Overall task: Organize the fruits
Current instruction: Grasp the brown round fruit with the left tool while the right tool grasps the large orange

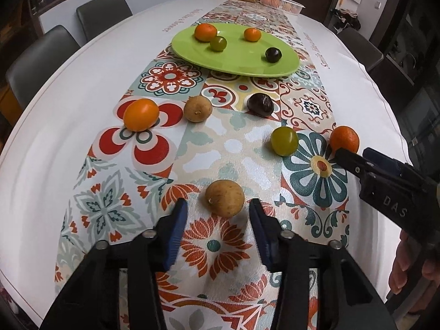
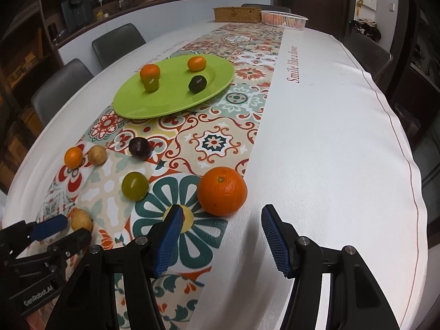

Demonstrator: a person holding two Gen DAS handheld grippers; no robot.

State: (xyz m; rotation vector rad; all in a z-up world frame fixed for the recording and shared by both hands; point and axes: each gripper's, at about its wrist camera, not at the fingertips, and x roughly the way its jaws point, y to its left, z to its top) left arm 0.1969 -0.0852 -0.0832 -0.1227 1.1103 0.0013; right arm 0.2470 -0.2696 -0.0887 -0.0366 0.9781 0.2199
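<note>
Four small fruits on round lime-green plate [image 1: 192,52], upper centre; six left on patterned cloth. Left gripper [image 1: 218,206] spread around tan round fruit [image 1: 225,198]; right gripper [image 2: 222,214] spread, probably targeting orange [image 2: 222,191].

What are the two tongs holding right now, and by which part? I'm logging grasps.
Nothing. The left tongs stand open around a brown fruit without touching; the right tongs are open just short of the orange.

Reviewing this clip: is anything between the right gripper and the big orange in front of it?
Nothing visible. The right gripper has its jaws open with bare tablecloth up to the orange, which sits slightly left of centre. The nearest fruit, a green one, lies off to the left, apart from it.
</note>
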